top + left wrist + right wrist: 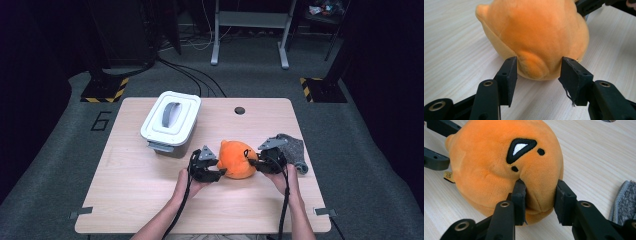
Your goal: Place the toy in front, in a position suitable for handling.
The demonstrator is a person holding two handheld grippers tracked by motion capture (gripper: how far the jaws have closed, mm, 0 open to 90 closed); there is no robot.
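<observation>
A: Item one, plush?
B: Orange, on the desk, nearer its front edge, right of middle.

A: Right claw?
B: Clenched on a fold of the plush.

A: Left claw?
B: Released; jaws flank a small bump, not pressing.

A: Others?
B: White bin near back edge; grey cloth toward right edge.

On the table there are 1 orange plush toy, 1 white lidded box and 1 grey cloth. The person brings 2 hands and 2 grippers: 1 left gripper and 1 right gripper. Each gripper has 2 black jaws. The tabletop has 1 round hole.
</observation>
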